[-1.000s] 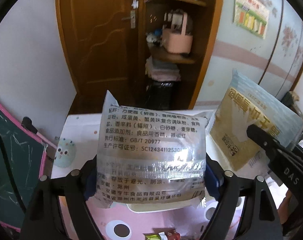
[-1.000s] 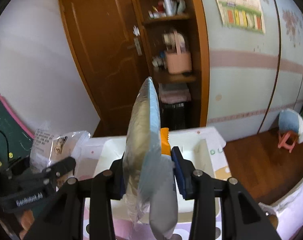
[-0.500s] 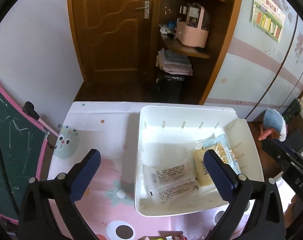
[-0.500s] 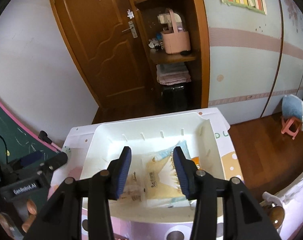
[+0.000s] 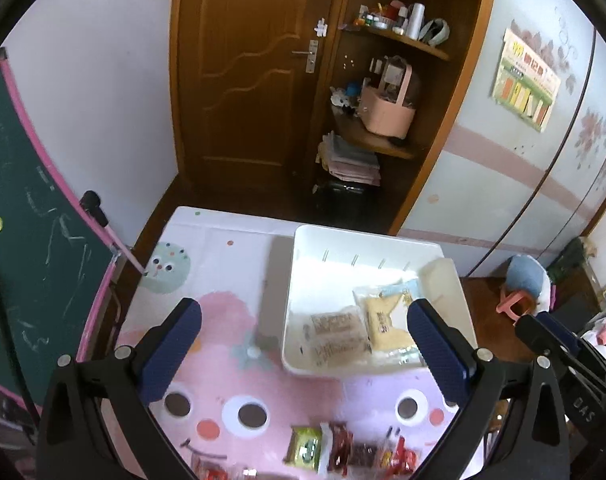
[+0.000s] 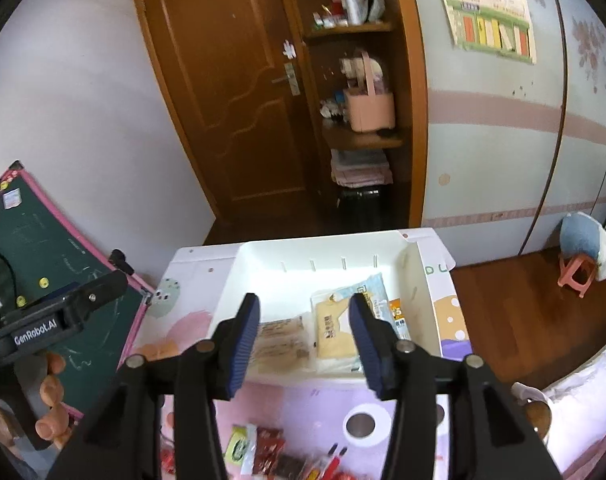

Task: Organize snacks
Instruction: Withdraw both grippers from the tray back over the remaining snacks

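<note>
A white bin (image 5: pixel 367 238) stands on the table and holds two packets. One is a clear noodle packet (image 5: pixel 337 334), the other a yellow-and-blue packet (image 5: pixel 387 316) beside it on the right. My left gripper (image 5: pixel 303 312) hangs above and in front of the bin, open wide and holding nothing. My right gripper (image 6: pixel 304 300) hovers over the bin's (image 6: pixel 323 246) front edge. Its jaws are opening with nothing between the pads, and the clear packet (image 6: pixel 281 340) and yellow packet (image 6: pixel 335 330) lie below it. Several small snack packs (image 5: pixel 335 448) lie at the table's near edge.
The table carries a pink cartoon cloth (image 5: pixel 223 320). A green chalkboard (image 5: pixel 23 240) leans at the left. Behind the table are a wooden door (image 5: pixel 243 92) and shelves (image 5: pixel 387 148). A pink stool (image 6: pixel 579 276) stands on the floor at the right.
Both packets have left the grippers and now lie in the bin. Both grippers opened, the left one wide, and drew back and up from the bin.
</note>
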Demonstrator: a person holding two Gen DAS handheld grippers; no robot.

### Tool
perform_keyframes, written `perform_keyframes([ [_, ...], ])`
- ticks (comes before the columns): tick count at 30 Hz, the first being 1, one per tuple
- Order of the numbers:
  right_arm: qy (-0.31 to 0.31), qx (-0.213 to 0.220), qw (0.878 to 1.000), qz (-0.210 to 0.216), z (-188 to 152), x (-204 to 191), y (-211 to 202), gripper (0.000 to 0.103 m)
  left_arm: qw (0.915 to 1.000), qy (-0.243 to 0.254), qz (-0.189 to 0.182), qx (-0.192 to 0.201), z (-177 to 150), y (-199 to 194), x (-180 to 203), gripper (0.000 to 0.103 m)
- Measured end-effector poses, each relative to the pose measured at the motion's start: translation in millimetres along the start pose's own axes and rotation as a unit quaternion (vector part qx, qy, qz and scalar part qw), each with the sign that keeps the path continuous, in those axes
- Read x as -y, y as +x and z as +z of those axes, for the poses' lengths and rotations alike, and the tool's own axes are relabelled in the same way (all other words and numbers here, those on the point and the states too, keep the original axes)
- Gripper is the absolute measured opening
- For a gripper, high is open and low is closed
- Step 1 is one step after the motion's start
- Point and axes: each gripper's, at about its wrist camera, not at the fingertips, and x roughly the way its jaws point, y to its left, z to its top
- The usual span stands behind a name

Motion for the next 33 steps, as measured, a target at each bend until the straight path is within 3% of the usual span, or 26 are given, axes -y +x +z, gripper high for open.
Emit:
perform_keyframes([
  [3, -0.005, 0.016, 1.000, -0.001, -9, -8, -31, 0.057, 0.9999, 0.010, 0.004, 0.009, -16, -32, -8, 0.102],
  [8, -0.019, 0.030, 0.999, -0.002, -29, -21, -74, 0.059, 0.9992, 0.018, -0.016, -0.031, -45, -57, -23, 0.102],
  [13, -0.047, 0.049, 0.997, -0.025, -62, -32, -104, 0.059, 0.9981, 0.019, -0.038, -0.043, -85, -72, -42, 0.102],
  [20, -0.074, 0.026, 0.995, -0.057, -121, -36, -111, 0.059, 0.9967, 0.065, -0.035, -0.034, -141, -85, -54, 0.102],
  [27, -0.071, 0.016, 0.995, -0.065, -169, -31, -114, 0.059, 0.9928, 0.075, -0.073, -0.059, -177, -80, -61, 0.102],
  [33, -0.093, -0.018, 0.994, -0.058, -193, -29, -106, 0.059, 0.9867, 0.139, -0.038, -0.075, -202, -60, -53, 0.102],
])
